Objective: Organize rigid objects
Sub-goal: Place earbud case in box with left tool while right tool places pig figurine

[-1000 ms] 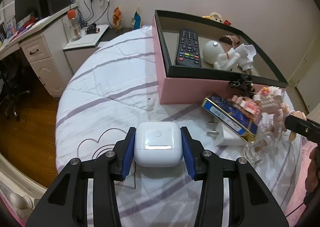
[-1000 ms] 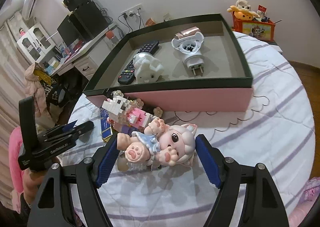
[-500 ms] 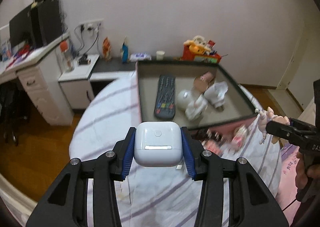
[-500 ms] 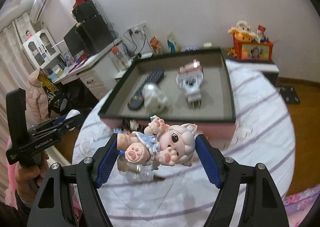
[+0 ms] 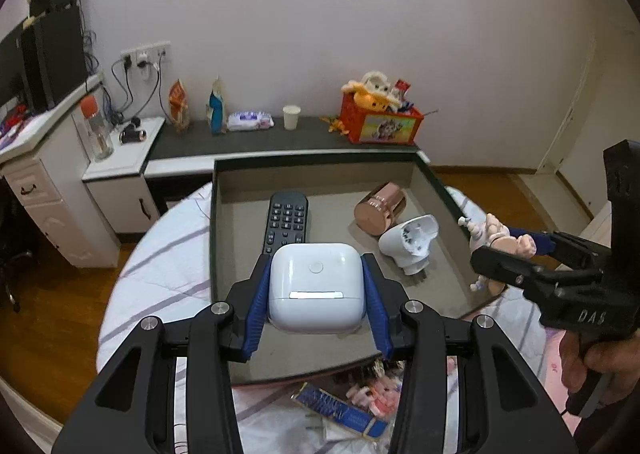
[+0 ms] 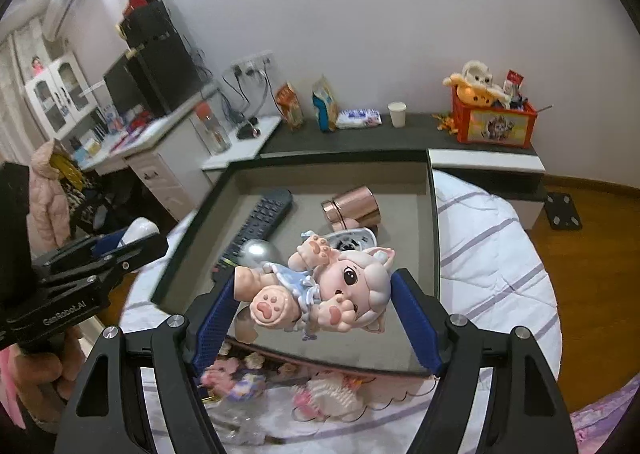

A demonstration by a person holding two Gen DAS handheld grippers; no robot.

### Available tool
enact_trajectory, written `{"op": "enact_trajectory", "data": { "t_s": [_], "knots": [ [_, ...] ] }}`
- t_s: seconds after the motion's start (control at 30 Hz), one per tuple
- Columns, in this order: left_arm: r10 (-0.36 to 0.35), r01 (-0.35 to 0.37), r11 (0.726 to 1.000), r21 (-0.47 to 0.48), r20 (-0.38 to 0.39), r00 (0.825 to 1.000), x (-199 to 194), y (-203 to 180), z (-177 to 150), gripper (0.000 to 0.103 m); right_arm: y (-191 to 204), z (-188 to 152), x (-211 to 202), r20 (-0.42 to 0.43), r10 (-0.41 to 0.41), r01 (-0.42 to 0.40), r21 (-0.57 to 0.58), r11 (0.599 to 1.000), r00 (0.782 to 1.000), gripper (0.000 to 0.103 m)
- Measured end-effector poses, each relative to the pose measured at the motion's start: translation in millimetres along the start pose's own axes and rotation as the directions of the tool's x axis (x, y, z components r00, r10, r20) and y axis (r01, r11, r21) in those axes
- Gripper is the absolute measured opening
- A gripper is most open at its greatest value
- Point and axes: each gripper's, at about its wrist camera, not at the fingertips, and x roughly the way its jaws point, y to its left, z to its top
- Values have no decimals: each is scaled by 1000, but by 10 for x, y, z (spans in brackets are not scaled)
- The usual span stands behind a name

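Both claws (loads gripped) now hang above the box (image 5: 436, 178).

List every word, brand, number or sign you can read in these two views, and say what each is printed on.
"DAS": on the right gripper body, left wrist view; any further letters are hidden.
"GenRobot.AI": on the left gripper body, right wrist view.
Unreadable, too small or blurred: remote control keys, red toy crate picture, snack bags, blue packet.

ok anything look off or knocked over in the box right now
Only small things. In the box, the rose-gold cup lies on its side, and the white plug-in device beside it is tipped over too. The remote lies flat. Nothing looks spilled or broken.
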Motion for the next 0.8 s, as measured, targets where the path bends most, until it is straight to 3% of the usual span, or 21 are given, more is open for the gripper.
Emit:
{"op": "enact_trajectory", "data": {
  "t_s": [0.13, 0.53, 0.6, 0.67, 0.8],
  "knots": [
    [1, -1, 1000, -9, -51, 999, 228, -17, -69, 44, -31, -29, 186, -48, -7, 7, 4, 1000, 999, 77],
    [46, -48, 999, -6, -176, 983, 632, 2, -275, 46, 1, -112, 472, -122, -143, 132, -90, 987, 982, 77],
    [62, -64, 998, -10, -181, 982, 642, 26, -296, 60, 22, -134, 501, -127, -178, 163, -120, 979, 976, 77],
    [76, -80, 997, -17, -161, 984, 596, 47, -312, 84, 46, -145, 495, -117, -195, 178, -140, 974, 974, 78],
    [78, -80, 997, -13, -134, 988, 471, 33, -333, 89, 40, -157, 455, -117, -206, 190, -137, 972, 972, 83]
  ]
}}
